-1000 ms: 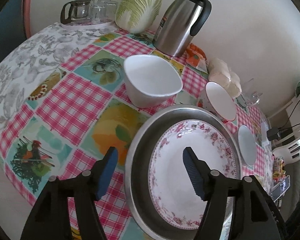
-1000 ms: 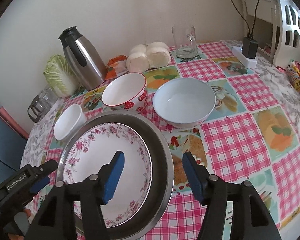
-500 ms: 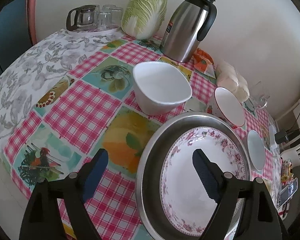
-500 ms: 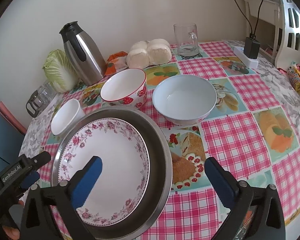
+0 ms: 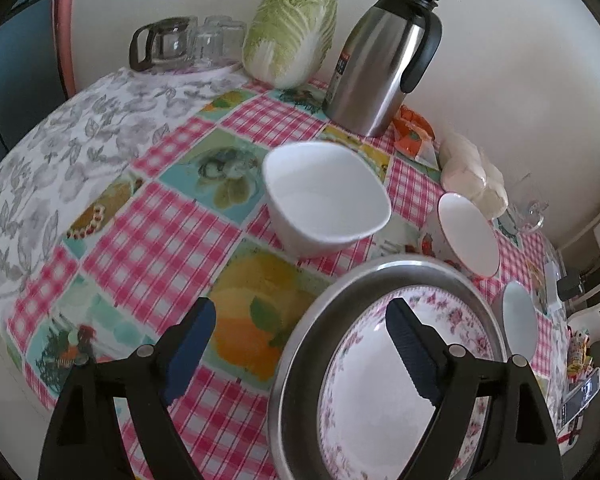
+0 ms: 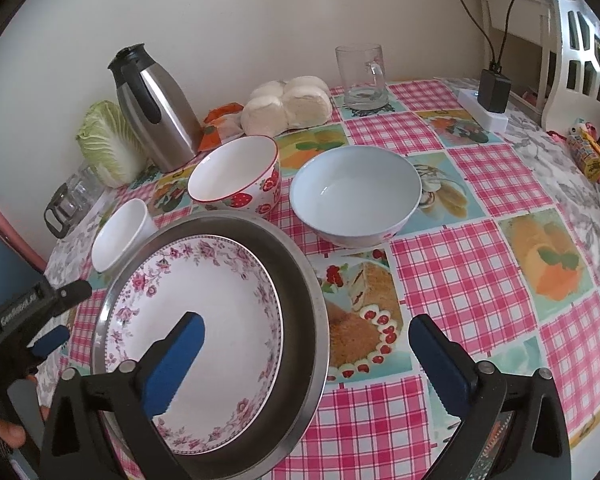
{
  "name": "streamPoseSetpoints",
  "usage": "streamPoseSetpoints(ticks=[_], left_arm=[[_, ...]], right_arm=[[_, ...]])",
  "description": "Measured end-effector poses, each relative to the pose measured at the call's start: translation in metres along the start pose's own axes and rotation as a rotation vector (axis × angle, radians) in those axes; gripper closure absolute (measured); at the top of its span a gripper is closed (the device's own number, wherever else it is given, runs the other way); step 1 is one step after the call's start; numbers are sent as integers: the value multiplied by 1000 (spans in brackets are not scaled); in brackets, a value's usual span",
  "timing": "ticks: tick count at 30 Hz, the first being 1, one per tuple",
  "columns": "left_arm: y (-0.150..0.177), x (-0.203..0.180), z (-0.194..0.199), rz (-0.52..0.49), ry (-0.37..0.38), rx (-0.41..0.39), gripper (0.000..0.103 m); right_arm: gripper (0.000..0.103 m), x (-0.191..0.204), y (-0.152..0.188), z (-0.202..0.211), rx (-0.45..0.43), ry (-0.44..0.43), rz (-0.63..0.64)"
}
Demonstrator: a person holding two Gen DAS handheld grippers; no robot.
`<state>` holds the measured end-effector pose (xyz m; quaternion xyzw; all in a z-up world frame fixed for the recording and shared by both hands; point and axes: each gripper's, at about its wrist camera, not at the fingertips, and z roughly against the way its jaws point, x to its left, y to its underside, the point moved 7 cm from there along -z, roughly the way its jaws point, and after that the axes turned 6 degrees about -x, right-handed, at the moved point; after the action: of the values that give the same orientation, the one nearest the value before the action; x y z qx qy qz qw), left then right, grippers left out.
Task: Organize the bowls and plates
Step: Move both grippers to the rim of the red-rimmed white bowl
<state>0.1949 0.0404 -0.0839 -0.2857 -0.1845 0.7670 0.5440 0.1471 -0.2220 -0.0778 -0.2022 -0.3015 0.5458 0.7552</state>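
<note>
A floral-rimmed plate (image 6: 204, 320) lies inside a steel pan (image 6: 300, 280) at the table's near edge; both also show in the left wrist view, the plate (image 5: 380, 400) in the pan (image 5: 300, 344). A plain white bowl (image 5: 324, 196) stands behind it, also in the right wrist view (image 6: 118, 234). A strawberry bowl (image 6: 236, 176) and a pale blue bowl (image 6: 356, 196) stand further back. My left gripper (image 5: 300, 348) is open above the pan's left rim. My right gripper (image 6: 312, 356) is open wide above the pan's right rim.
A steel thermos jug (image 5: 380, 60), a cabbage (image 5: 292, 32), a glass pot with glasses (image 5: 180, 44) and buns (image 6: 288, 104) stand along the wall. A glass mug (image 6: 360, 76) and a power strip with charger (image 6: 488, 96) are at the back right. A white chair (image 6: 572, 40) stands beyond.
Both grippers have opened wider and drawn back from the pan a little. The dishes have not moved.
</note>
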Motion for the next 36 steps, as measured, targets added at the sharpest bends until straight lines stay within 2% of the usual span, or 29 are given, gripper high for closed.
streamPoseSetpoints(ticks=[3,12,16,17,18,21,24,28,31,33,36], left_arm=[[-10,-5,-2,-16,-4,-17,16],[-38,-8,-15,41,49,-39,16],[-54,-9,-20,41,74,-86,15],[-57,-8,-20,43,79,-99,13],[-60,-6,-21,45,83,-111,3],[-69,0,-25,53,94,-132,0],[-75,11,-33,81,115,-114,0],[-84,24,-40,111,137,-141,0],[-86,32,-49,131,159,-119,0],[-85,38,-54,151,151,-98,0],[-86,37,-57,158,179,-80,0]], right_arm=[[0,0,-3,1,-14,-4,-7],[0,-8,-15,2,-59,0,-69],[0,-5,-21,-2,-55,6,-42],[0,-4,-23,-3,-55,7,-29],[0,-2,-25,-4,-53,9,-17],[0,6,-34,-10,-46,5,19],[0,16,-45,-15,-39,-28,30],[0,38,-62,-24,-29,-85,59],[0,59,-76,-30,-24,-126,98],[0,68,-85,-35,-20,-134,109],[0,68,-106,-46,-6,-127,88]])
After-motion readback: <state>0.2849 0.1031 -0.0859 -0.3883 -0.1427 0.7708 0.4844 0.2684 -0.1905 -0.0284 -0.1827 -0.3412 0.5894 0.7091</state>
